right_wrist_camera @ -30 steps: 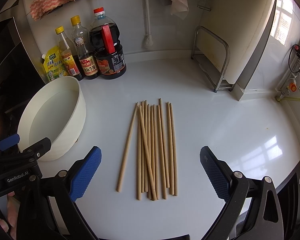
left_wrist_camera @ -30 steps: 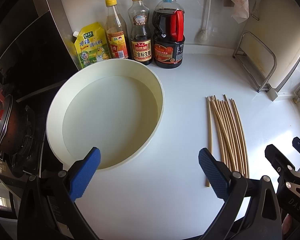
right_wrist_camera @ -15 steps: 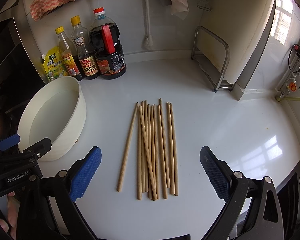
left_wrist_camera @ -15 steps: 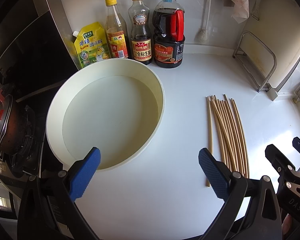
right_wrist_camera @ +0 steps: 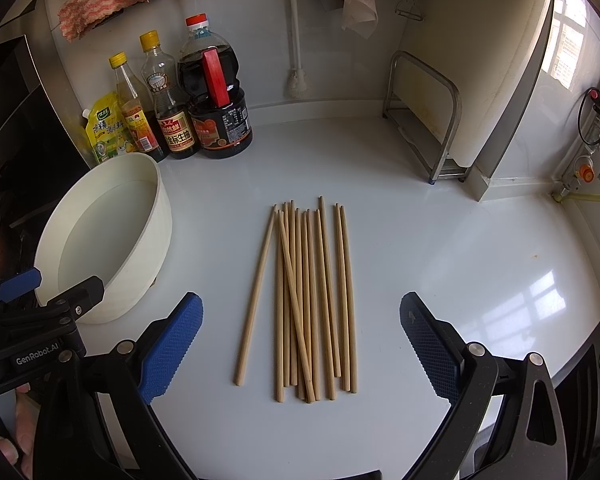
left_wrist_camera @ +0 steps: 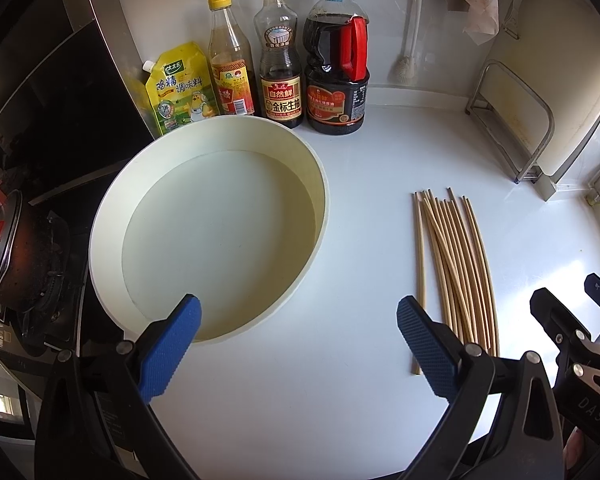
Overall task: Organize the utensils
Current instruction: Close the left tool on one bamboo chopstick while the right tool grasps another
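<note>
**Right gripper lined up on the chopsticks**

Loosely bundled, the chopsticks [right_wrist_camera: 306, 300] lie flat near the middle of the white bench [right_wrist_camera: 440, 280], nothing holding them. Most run side by side, with their long axis pointing from the near edge toward the back wall; one stick splays out at the left of the bunch and another crosses the rest at a slant. Their near ends sit just ahead of the right gripper [right_wrist_camera: 300, 344], roughly centred between its two blue fingers [right_wrist_camera: 170, 344], which stand wide apart and empty. So the sticks lie along the gripper's line of sight, not across it, and a squeeze from here would gather them sideways across the bundle.

From the left gripper [left_wrist_camera: 298, 346] the same bundle lies off to the right, beyond its right finger [left_wrist_camera: 428, 344]. Its fingers are also spread and hold nothing. By my reading the right hand is the nearer and better placed for the pickup.

Straight ahead of the left gripper sits a cream basin [left_wrist_camera: 316, 184], toward the left edge of the bench, apart from the sticks. Behind it, bottles [left_wrist_camera: 280, 64] and a yellow pouch [left_wrist_camera: 180, 88] stand along the back wall.
</note>
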{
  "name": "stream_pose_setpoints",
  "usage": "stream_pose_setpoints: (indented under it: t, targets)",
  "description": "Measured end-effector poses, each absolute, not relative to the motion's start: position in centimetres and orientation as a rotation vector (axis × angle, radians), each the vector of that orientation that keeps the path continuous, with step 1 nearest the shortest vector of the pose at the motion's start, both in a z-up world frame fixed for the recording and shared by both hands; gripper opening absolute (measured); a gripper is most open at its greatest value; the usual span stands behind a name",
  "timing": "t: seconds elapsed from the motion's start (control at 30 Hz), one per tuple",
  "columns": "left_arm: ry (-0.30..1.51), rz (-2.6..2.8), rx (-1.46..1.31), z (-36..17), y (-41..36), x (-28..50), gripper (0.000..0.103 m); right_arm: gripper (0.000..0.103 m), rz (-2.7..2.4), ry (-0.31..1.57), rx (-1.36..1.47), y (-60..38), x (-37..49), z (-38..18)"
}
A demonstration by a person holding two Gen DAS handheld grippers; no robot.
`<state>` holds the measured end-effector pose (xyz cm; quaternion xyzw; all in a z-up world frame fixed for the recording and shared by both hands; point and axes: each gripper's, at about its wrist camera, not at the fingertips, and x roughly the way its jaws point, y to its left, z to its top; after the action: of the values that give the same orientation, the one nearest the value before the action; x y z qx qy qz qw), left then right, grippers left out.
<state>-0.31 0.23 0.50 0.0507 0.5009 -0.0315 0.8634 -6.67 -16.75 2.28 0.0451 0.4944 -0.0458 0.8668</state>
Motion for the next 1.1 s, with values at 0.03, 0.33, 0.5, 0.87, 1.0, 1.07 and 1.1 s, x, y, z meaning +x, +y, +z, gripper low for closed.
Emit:
stream_pose_setpoints:
  t: [0.03,0.33,0.5,0.87,1.0,1.07,1.1]
  targets:
    - [1.051,-0.068,0.107,0.5,0.2,-0.3,0.097,0.094,-0.098,1.039,0.097,-16.8,-6.6,2.2]
    - [1.084,-0.141,0.105,-1.7,-1.6,0.5,0.097,0.094,-0.119,1.065,0.116,-18.9,-6.4,0.5]
    - [1.095,-0.174,0.118,-2.9,-3.8,1.2,0.097,0.094,-0.144,1.066,0.151,-21.5,-6.5,-0.6]
    - [1.132,-0.216,0.123,-5.8,-7.6,2.6,0.097,0.094,-0.170,1.090,0.154,-25.3,-6.2,-3.5]
    - [1.137,-0.212,0.126,-6.7,-8.3,2.9,0.097,0.094,-0.180,1.095,0.170,-26.5,-5.9,-4.6]
    - [1.143,-0.209,0.128,-7.1,-8.6,3.1,0.097,0.094,-0.178,1.095,0.172,-27.0,-5.8,-5.0]
    - [1.146,-0.209,0.129,-7.3,-8.7,3.2,0.097,0.094,-0.175,1.095,0.172,-27.1,-5.7,-5.3]
